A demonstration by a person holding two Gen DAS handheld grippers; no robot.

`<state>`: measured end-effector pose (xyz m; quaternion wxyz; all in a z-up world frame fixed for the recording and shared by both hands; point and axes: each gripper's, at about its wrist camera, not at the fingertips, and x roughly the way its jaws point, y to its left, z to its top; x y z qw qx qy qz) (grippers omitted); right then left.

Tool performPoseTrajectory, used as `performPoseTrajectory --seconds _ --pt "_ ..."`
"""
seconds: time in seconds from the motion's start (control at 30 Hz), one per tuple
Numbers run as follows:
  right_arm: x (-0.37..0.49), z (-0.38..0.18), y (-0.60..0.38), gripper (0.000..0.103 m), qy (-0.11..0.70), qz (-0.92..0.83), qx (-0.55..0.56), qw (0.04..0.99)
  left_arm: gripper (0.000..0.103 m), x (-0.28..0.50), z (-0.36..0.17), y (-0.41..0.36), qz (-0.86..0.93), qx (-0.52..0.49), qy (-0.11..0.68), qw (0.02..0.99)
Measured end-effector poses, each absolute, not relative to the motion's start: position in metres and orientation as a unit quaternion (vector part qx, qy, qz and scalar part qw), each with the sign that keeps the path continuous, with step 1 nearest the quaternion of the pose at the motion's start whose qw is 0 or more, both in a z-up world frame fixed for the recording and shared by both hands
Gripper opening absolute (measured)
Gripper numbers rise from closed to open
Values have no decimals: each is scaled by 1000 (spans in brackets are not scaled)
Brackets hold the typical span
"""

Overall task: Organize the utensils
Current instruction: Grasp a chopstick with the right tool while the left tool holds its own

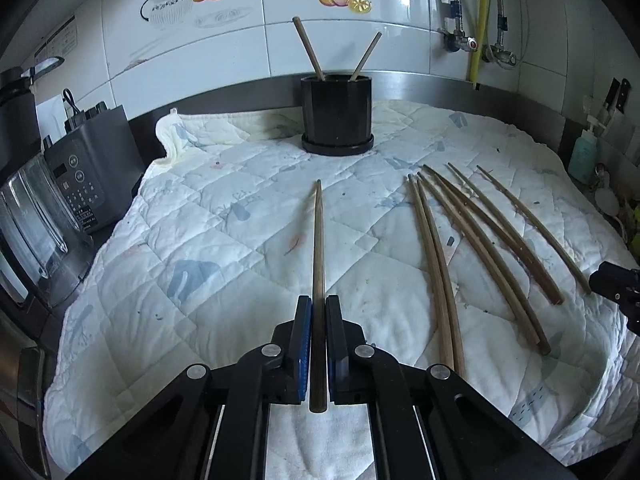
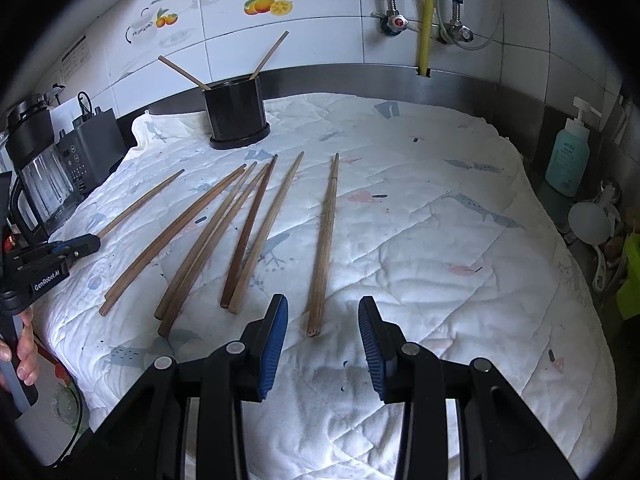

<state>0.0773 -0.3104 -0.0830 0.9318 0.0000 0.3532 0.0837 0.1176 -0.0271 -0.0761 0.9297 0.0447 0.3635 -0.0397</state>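
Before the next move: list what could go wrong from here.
1. The left gripper holds its chopstick near the thick end, so the long free tip may swing and miss the black holder.
2. The two chopsticks already in the holder lean across its mouth and could block entry.

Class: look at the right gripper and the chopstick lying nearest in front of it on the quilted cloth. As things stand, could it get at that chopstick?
Probably yes. The right gripper has its jaws open either side of the chopstick, whose near end lies between them with nothing across it.
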Motion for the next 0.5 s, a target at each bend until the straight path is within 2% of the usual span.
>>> performPoseTrajectory --seconds 0.2,0.37,0.5 --pt "82 -87 -309 39 350 87 10 933 6 119 -47 -27 -50 48 337 939" --pt "88 -95 -304 32 349 85 10 933 6 125 -35 -22 -55 34 332 941" --pt "95 -99 -303 30 342 78 15 936 6 129 -31 -19 -61 23 332 941"
